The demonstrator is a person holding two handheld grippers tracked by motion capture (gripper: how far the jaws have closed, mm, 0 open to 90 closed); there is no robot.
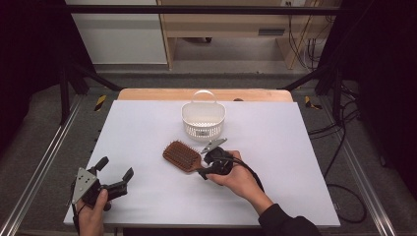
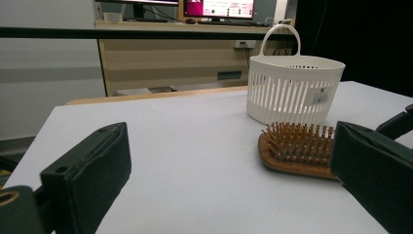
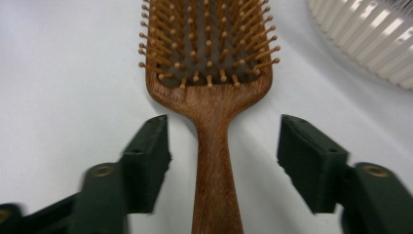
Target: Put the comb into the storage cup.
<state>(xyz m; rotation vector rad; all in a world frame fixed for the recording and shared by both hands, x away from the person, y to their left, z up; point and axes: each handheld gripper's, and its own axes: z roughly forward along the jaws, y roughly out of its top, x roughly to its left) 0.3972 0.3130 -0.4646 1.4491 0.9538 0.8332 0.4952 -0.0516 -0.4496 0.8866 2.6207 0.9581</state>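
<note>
One wooden hairbrush (image 1: 183,156) lies bristles-up near the middle of the white counter (image 1: 275,147), its paddle head toward the far left and its handle slanting back toward the near right. The right gripper (image 1: 202,173) sits at the handle end, held by a hand that comes in from the bottom right. In the right gripper view the hairbrush (image 3: 213,117) handle runs straight up between the two black jaws, which stand apart with clear counter showing on both sides of the wood; neither pad touches it.

Just beyond the brush head, toward the far edge, stands a white slatted basket (image 1: 203,119) with a hoop handle and a small label on its near wall. It is close to the brush but not touching it. Between basket and right gripper lies the grey plate on top of that gripper. Nothing sits between the jaws and the handle.

The left gripper (image 1: 115,172) rests well apart at the near left corner of the counter, jaws spread wide with nothing between them. In the left gripper view the basket (image 2: 292,90) and the brush head (image 2: 297,148) show past the jaws; the right-hand jaw there cuts off the handle.

The basket's inside cannot be made out from any angle. Beyond the counter the room is dim.
</note>
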